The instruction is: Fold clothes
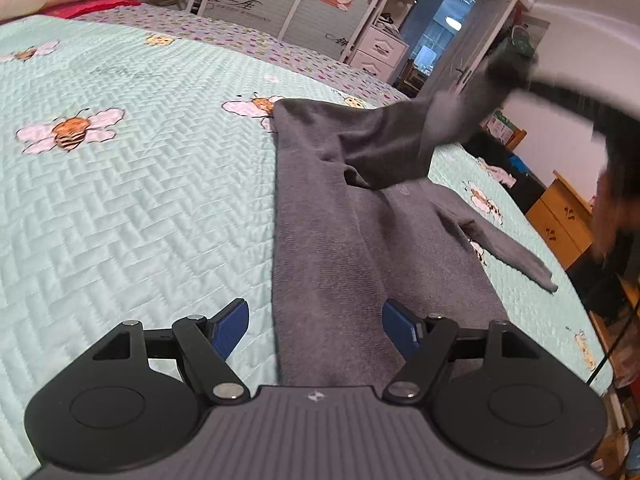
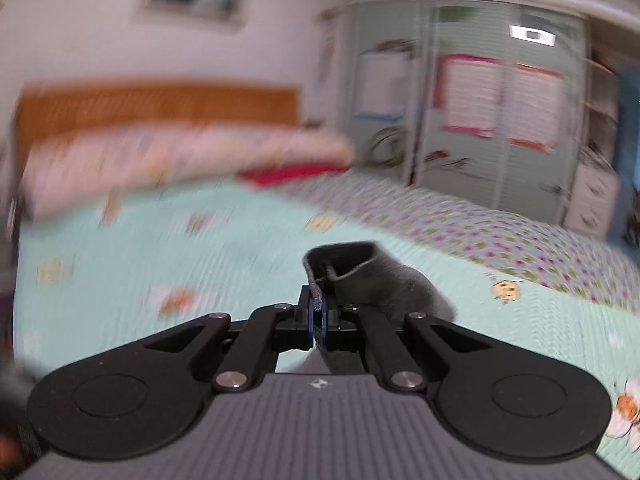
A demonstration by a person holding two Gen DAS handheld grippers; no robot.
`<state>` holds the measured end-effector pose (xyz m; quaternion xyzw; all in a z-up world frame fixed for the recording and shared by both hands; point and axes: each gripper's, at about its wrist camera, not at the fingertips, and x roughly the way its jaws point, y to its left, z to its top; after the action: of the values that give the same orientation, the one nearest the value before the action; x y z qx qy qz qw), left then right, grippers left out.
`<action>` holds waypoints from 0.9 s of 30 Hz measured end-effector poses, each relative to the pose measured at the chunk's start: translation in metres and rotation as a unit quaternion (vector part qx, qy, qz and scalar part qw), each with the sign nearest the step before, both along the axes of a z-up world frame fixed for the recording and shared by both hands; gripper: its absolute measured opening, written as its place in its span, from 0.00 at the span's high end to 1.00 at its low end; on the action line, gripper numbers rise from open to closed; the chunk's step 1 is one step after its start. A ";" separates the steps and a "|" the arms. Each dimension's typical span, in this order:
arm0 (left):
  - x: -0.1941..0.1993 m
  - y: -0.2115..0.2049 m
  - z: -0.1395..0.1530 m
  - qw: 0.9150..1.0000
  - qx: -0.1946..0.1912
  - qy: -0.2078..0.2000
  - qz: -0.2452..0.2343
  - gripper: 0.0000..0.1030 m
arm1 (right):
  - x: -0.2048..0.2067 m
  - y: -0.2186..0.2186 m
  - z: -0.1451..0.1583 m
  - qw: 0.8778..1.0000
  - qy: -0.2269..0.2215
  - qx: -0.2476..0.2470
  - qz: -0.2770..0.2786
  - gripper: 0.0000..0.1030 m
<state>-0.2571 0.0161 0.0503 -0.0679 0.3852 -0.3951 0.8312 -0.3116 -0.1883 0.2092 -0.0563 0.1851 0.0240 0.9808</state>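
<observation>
A grey long-sleeved sweater [image 1: 332, 240] lies flat on the mint bee-print bedspread [image 1: 140, 200] in the left wrist view. Its left edge is folded in, and one sleeve [image 1: 508, 248] stretches out to the right. The other sleeve [image 1: 400, 140] is lifted up and to the right, blurred at its end. My left gripper [image 1: 316, 328] hovers open over the sweater's near hem, touching nothing. In the right wrist view my right gripper [image 2: 318, 316] is shut on the grey sleeve cuff [image 2: 344, 268], held above the bed.
A pink pillow [image 2: 180, 160] and a red cloth [image 2: 288, 174] lie by the wooden headboard [image 2: 156, 104]. A wardrobe with sliding doors [image 2: 480, 108] stands past the bed. A wooden cabinet [image 1: 560, 216] sits at the right. A dark, blurred sleeve of the person [image 1: 616, 184] reaches in at right.
</observation>
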 end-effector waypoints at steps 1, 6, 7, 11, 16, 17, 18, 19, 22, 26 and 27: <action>0.002 0.003 0.001 1.000 -0.004 0.002 0.001 0.26 | -0.003 0.010 -0.012 1.000 0.010 -0.007 0.002 0.98; 0.022 -0.001 0.012 1.000 -0.027 0.011 -0.003 0.27 | -0.022 -0.001 -0.039 0.996 -0.004 0.070 -0.064 0.98; 0.034 -0.010 0.017 0.999 -0.039 0.019 -0.010 0.29 | -0.025 -0.010 -0.040 0.992 -0.014 0.091 -0.082 0.98; 0.083 -0.048 0.034 0.994 -0.092 0.054 -0.039 0.53 | -0.031 -0.059 -0.043 0.975 -0.030 0.183 -0.122 0.98; 0.169 -0.132 0.026 0.983 -0.105 0.148 -0.034 0.87 | -0.043 -0.118 -0.056 0.948 -0.044 0.280 -0.146 0.98; 0.183 -0.149 0.020 0.982 -0.098 0.160 -0.029 0.88 | -0.044 -0.127 -0.060 0.944 -0.046 0.291 -0.150 0.98; 0.197 -0.164 0.013 0.979 -0.097 0.176 -0.031 0.89 | -0.044 -0.136 -0.065 0.940 -0.047 0.301 -0.154 0.98; 0.210 -0.179 0.006 0.976 -0.095 0.194 -0.032 0.89 | -0.044 -0.145 -0.070 0.937 -0.047 0.309 -0.157 0.98; 0.240 -0.214 -0.017 0.968 -0.080 0.235 -0.026 0.89 | -0.037 -0.160 -0.077 0.930 -0.050 0.327 -0.158 0.98; 0.268 -0.236 -0.040 0.964 -0.071 0.256 0.008 0.90 | -0.033 -0.176 -0.077 0.926 -0.065 0.343 -0.145 0.98; 0.273 -0.237 -0.045 0.961 -0.077 0.264 0.018 0.90 | -0.033 -0.179 -0.075 0.926 -0.069 0.343 -0.141 0.98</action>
<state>0.0157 -0.2211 0.0058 -0.2410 0.5579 -0.3765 0.6993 -0.3445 -0.3671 0.1339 0.3084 0.1034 -0.0567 0.9439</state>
